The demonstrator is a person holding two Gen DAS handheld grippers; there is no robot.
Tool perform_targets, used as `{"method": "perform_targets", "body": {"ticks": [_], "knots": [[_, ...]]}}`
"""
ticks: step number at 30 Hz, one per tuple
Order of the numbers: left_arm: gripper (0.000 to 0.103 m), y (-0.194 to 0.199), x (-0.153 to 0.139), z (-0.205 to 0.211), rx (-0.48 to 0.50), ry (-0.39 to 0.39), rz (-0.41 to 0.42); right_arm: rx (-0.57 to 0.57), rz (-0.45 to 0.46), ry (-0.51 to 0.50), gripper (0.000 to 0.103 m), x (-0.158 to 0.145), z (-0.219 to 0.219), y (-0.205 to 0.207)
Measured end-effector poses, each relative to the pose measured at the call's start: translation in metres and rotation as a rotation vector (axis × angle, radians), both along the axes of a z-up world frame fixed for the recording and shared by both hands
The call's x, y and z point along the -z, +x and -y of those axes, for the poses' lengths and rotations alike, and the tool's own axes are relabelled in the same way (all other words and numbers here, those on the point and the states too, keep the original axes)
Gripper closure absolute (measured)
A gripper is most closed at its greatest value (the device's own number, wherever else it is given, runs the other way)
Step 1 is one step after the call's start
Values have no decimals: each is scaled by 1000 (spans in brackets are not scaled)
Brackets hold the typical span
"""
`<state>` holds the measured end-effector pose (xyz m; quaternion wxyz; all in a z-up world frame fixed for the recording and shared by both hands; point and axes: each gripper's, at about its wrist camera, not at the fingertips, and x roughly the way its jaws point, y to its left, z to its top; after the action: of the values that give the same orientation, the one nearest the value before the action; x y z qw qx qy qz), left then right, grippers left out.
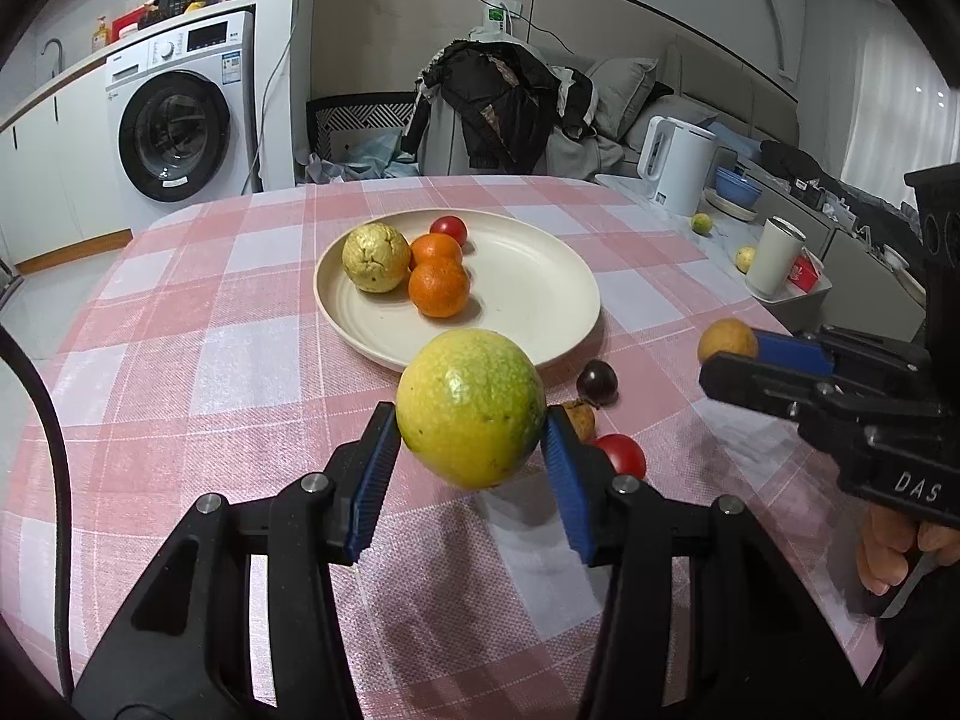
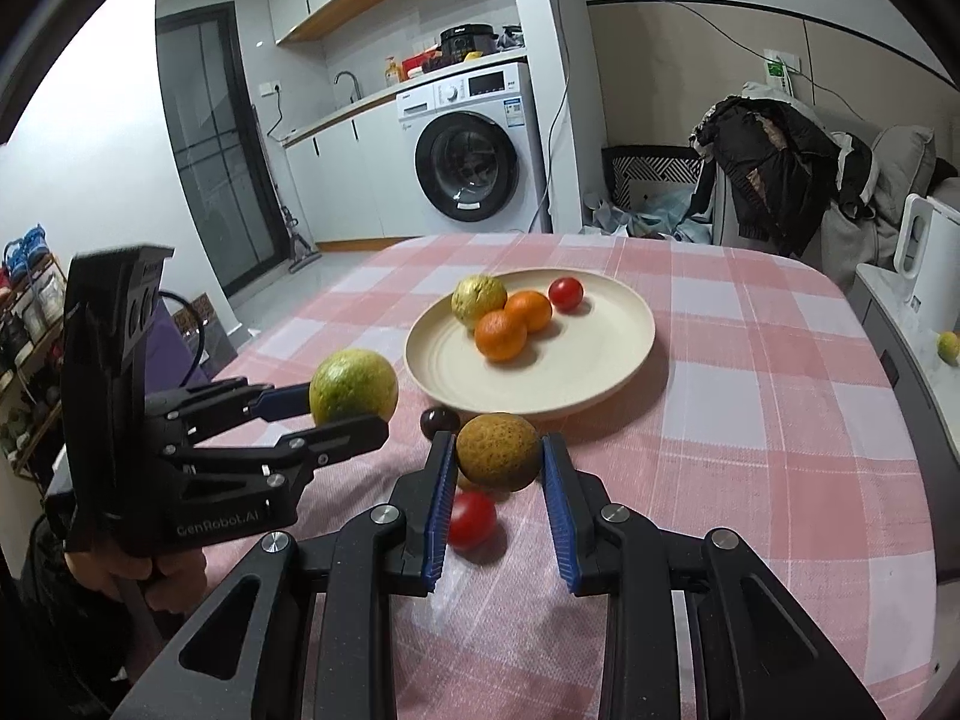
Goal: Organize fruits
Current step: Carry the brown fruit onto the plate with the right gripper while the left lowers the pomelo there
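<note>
My left gripper [image 1: 471, 414] is shut on a yellow-green round fruit [image 1: 471, 408], lifted above the pink checked cloth in front of the cream plate [image 1: 540, 282]. The plate holds a wrinkled yellow fruit [image 1: 375, 257], two oranges [image 1: 438, 286] and a red tomato [image 1: 449, 229]. My right gripper [image 2: 497, 453] is shut on a brown-yellow speckled fruit [image 2: 498, 450], also lifted near the plate [image 2: 588, 372]. On the cloth lie a dark plum [image 2: 438, 421], a red tomato [image 2: 472, 519] and a small brown fruit [image 1: 581, 418], partly hidden behind my left finger.
A white kettle [image 1: 675, 165], a white cup [image 1: 774, 264], blue bowls and two small green fruits [image 1: 701, 222] stand on a side counter at the right. A chair draped with dark clothes [image 1: 498, 108] is behind the table. A washing machine [image 1: 180, 120] stands at the far left.
</note>
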<state>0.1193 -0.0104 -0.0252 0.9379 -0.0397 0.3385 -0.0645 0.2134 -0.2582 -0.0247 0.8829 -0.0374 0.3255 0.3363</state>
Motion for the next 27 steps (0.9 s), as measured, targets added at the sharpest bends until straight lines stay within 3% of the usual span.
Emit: {"method": "perform_targets", "body": {"ticks": [16,27], "knots": [[58,19,-12,-8,-29,-18,24,49,-18,25,74,-8,-11,35],[58,42,-2,-17,-64,-18,-1,56,-66,23,74,4,-21,58]]}}
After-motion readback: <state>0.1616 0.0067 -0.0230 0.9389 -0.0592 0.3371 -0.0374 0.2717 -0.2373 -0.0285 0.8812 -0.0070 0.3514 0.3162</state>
